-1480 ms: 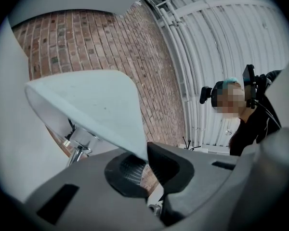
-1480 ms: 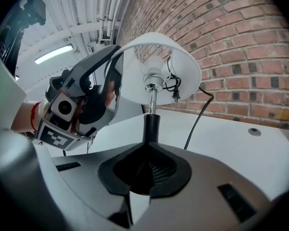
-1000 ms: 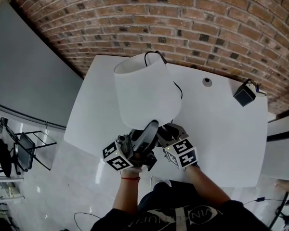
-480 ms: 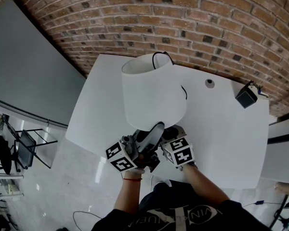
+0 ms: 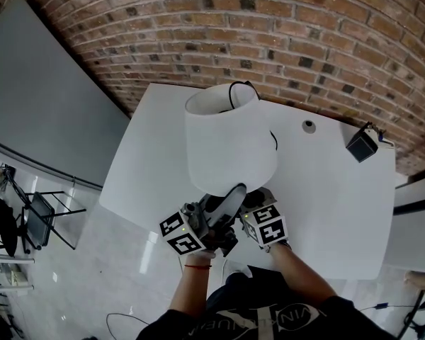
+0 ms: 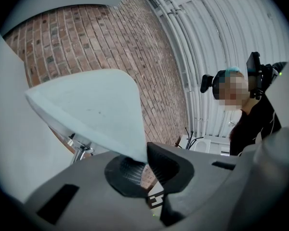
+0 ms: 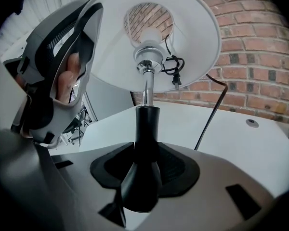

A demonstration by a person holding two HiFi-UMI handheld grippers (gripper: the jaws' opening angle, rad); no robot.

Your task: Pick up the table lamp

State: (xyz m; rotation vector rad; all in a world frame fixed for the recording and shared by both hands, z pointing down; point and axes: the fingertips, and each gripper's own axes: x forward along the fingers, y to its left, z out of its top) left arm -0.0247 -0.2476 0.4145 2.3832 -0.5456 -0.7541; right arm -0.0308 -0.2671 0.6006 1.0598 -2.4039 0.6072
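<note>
The lamp (image 5: 230, 144) has tipped slightly more upright, held clear of the tabletop (image 5: 333, 211). The right gripper (image 7: 142, 173) clamps its stem (image 7: 145, 121), and the left gripper (image 6: 143, 164) pinches its base (image 6: 94, 109).

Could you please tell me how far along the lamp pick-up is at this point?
Done: the table lamp is gripped, with the right tongs shut on its black stem and the left tongs pinching the rim of its shade. In hand: it is held tilted over the white table. Left: its base is hidden, so clearance from the table is unconfirmed.
</note>
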